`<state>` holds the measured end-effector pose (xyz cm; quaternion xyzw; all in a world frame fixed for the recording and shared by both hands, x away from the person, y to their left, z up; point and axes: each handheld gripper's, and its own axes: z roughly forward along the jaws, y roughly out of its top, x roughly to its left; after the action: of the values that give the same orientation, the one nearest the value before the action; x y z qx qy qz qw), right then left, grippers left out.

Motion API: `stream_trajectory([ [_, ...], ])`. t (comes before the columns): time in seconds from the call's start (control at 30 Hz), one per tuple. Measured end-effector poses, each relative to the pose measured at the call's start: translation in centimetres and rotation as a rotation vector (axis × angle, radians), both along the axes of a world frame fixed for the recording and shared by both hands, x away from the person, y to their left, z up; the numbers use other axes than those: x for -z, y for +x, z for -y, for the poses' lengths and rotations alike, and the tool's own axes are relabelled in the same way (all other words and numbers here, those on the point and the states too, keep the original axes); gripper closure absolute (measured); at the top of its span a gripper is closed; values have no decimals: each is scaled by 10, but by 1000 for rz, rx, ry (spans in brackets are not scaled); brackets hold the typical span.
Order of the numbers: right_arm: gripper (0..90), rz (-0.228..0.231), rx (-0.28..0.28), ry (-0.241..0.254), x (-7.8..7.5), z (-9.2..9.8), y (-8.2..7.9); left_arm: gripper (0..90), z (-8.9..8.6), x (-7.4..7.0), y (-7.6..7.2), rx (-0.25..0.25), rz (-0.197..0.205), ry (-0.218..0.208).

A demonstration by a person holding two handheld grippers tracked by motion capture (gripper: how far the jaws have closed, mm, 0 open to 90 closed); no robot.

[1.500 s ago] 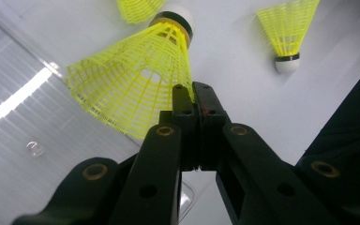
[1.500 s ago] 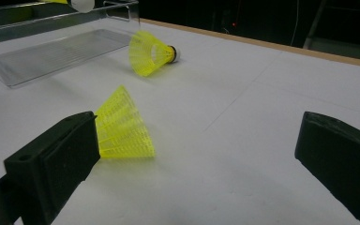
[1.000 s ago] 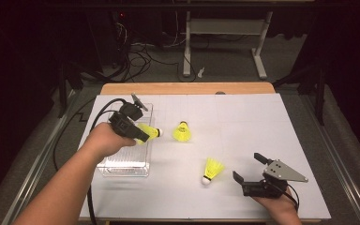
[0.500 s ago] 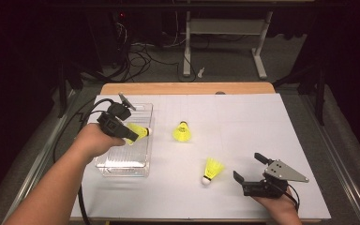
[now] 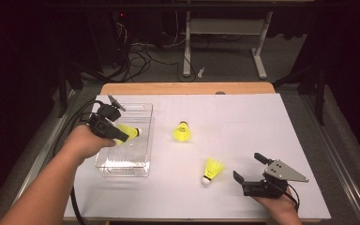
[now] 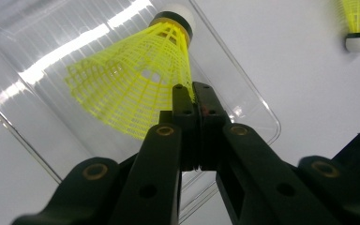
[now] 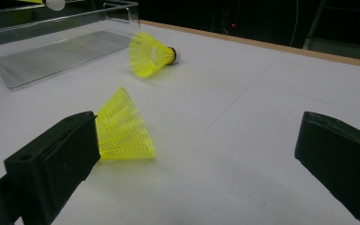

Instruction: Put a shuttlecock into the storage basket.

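Left tongs (image 5: pixel 122 136) clamp a shuttlecock (image 6: pixel 136 89) by its skirt above the box (image 5: pixel 143 140) near the desk's left edge, cork pointing away. Right tongs (image 5: pixel 249 174) gape, idle.

One yellow shuttlecock (image 5: pixel 128 132) is held by its skirt over the clear tray (image 5: pixel 143 140); two more (image 5: pixel 182 131) (image 5: pixel 212 169) are lying on the white table (image 5: pixel 243 126).
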<state>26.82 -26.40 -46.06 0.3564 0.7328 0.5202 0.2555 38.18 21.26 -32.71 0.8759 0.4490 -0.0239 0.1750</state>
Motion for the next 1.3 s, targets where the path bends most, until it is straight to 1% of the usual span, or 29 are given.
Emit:
stream_trajectory([
  [0.3,8,-1,1,1,0,0,0,890,-7,4,0,-16,-6,3],
  [0.43,8,0,-1,0,0,0,0,890,-10,12,1,-32,-17,9],
  [0.47,8,0,-1,0,0,0,0,890,-10,14,1,-32,-18,9],
  [0.5,8,0,-1,-1,0,0,0,890,-10,15,1,-29,-22,18],
  [0.53,8,-1,0,0,0,0,0,890,-10,16,1,-33,-23,13],
  [0.6,8,-2,2,0,0,1,0,890,-10,17,2,-31,-23,18],
  [0.67,9,-1,2,1,0,0,0,890,-9,19,2,-38,-22,15],
  [0.87,8,1,-1,0,0,0,0,890,-6,26,4,-53,-25,17],
  [1.0,9,1,0,1,0,0,0,890,-1,32,8,-56,-32,14],
  [1.13,9,0,-1,0,0,1,0,890,4,34,13,-61,-30,19],
  [1.2,9,-1,1,0,0,1,0,890,7,35,16,-67,-33,13],
  [1.3,10,-1,1,1,0,1,0,890,9,35,18,-64,-33,23],
])
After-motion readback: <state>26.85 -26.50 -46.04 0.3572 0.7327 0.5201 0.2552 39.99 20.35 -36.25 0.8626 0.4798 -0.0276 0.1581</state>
